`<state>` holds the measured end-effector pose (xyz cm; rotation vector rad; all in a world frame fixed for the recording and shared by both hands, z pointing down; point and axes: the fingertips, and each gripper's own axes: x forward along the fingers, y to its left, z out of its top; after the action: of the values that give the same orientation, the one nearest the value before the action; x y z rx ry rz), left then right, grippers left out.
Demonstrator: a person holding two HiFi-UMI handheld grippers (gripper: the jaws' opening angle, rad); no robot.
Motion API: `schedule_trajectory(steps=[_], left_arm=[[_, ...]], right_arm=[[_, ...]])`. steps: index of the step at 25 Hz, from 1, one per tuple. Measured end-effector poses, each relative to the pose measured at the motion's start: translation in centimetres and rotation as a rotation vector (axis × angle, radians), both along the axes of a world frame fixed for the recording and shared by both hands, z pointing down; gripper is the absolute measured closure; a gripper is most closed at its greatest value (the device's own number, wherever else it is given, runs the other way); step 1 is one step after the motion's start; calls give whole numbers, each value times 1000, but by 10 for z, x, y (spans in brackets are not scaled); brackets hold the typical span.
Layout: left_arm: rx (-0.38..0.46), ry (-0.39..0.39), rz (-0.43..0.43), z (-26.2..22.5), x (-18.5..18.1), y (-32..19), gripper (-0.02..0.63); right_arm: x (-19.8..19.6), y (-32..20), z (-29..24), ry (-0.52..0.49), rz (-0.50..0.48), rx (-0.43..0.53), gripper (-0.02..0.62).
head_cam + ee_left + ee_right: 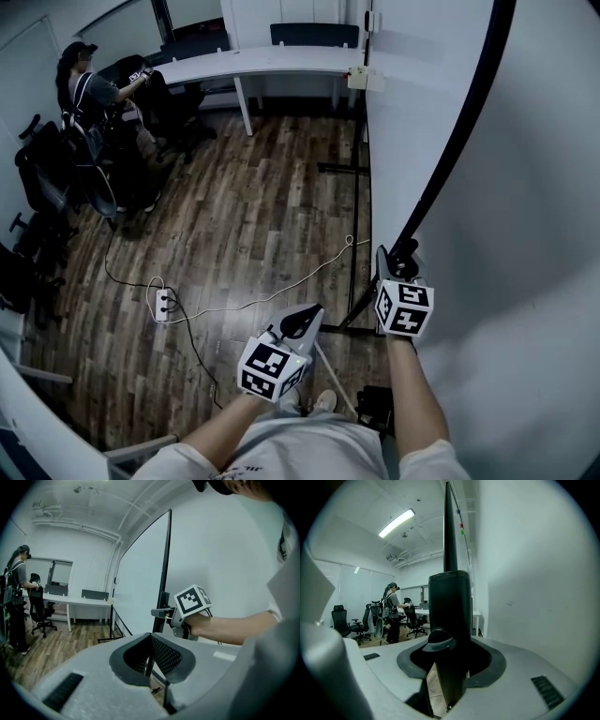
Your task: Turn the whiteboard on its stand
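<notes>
The whiteboard [506, 187] is a tall white panel in a black frame [459, 141] on a black stand [356, 234], and it fills the right of the head view. My right gripper [401, 258] is shut on the frame's edge at about waist height. In the right gripper view the black frame [450, 602] fills the space between the jaws of that gripper [449, 667]. My left gripper [305, 322] hangs free to the left of the board, shut with nothing in it. The left gripper view shows its own jaws [150, 656] meeting, and the right gripper [161, 612] on the frame [165, 573].
A power strip [165, 303] and its white cable lie on the wooden floor left of the stand. A long white desk [262, 64] runs along the far wall. A person [89, 94] and several office chairs [42, 178] are at the far left.
</notes>
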<state>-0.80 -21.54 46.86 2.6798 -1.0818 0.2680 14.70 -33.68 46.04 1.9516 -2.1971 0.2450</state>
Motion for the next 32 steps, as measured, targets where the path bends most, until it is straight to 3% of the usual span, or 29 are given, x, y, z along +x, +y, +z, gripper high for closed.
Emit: schedule_trajectory(steps=[25, 32], left_arm=[[-4, 8, 153, 3, 48, 57, 595], [2, 5, 181, 3, 46, 76, 595]], right_arm=[[16, 177, 6, -4, -23, -21, 423], [12, 202, 5, -2, -17, -24, 423]])
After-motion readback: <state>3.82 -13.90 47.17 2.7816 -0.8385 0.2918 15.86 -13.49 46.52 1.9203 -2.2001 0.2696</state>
